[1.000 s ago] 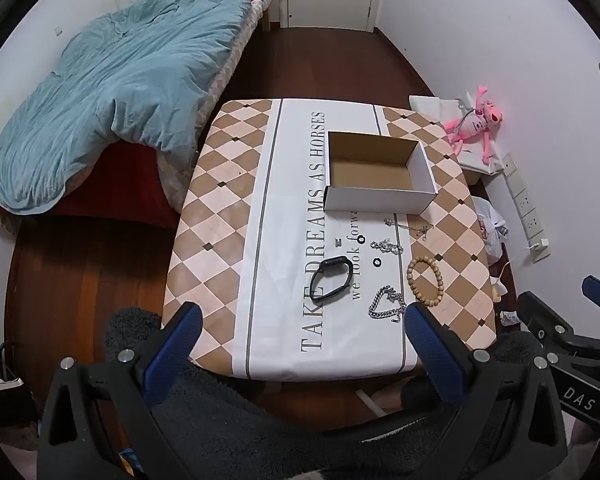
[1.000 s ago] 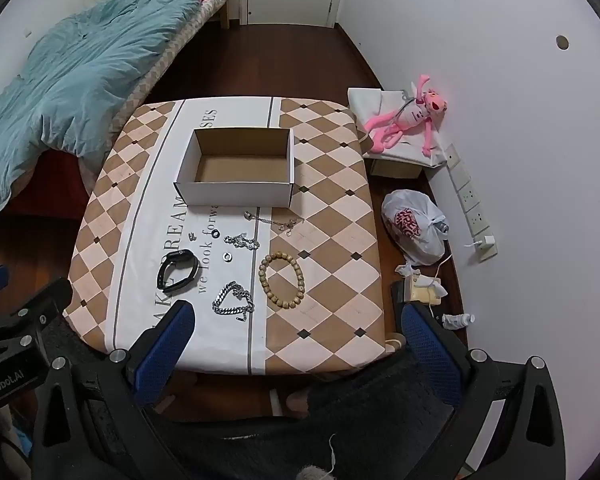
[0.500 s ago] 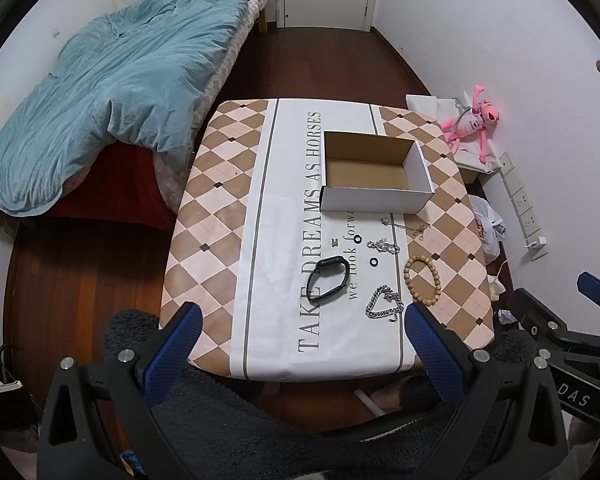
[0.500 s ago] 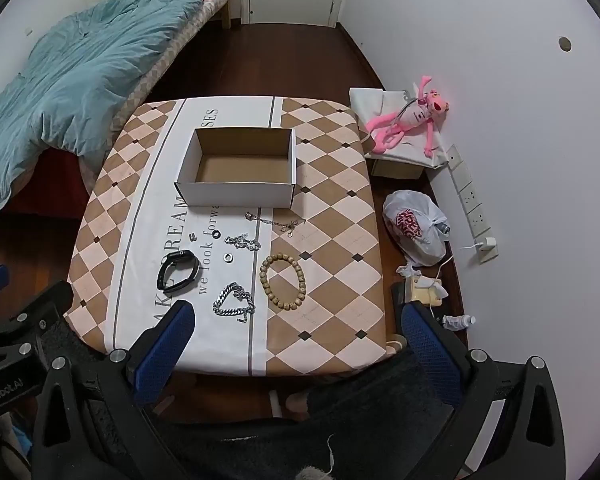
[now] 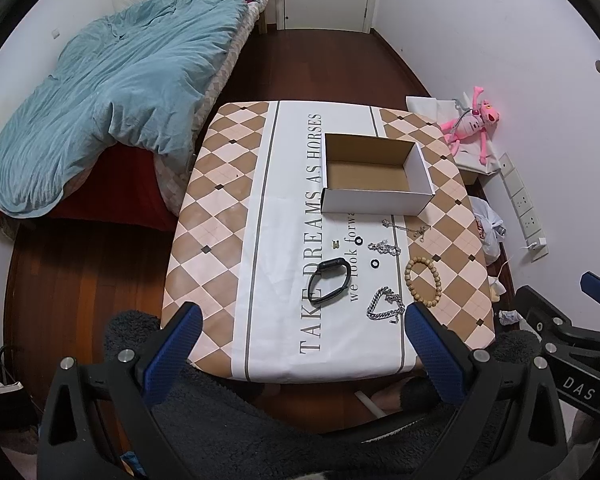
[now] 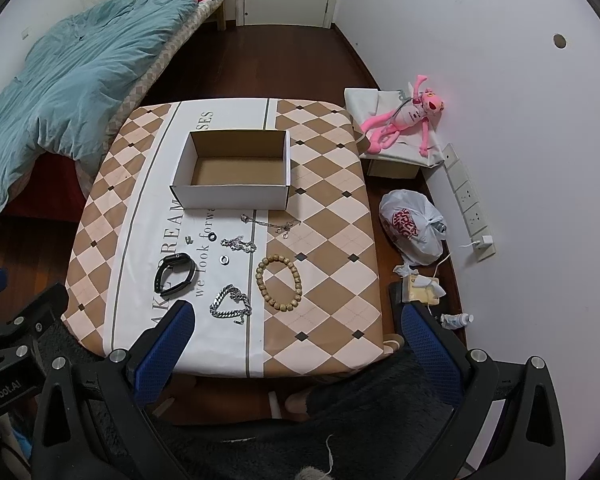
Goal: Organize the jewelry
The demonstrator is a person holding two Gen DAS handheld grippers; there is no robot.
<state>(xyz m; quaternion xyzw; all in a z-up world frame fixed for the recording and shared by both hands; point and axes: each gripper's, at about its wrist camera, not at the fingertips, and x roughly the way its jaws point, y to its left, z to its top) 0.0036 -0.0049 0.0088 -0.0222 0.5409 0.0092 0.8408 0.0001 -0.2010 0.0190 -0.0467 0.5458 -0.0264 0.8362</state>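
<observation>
An open cardboard box (image 6: 232, 168) is set on the desk (image 6: 328, 208), its long axis running across the desk from left to right and its opening turned upward. Between the box and the near edge, a black watch band (image 6: 175, 273), a silver chain bracelet (image 6: 230, 306), a wooden bead bracelet (image 6: 279, 282) and a thin necklace (image 6: 270, 224) are laid flat and apart. The left gripper (image 5: 300, 344) and the right gripper (image 6: 296, 340) are held above the near edge with fingers spread wide and nothing between them.

White walls (image 6: 520, 120) meet a dark wood floor (image 5: 312, 68); a bed (image 5: 100, 112) with a blue quilt stands beside the counter (image 6: 332, 200).
</observation>
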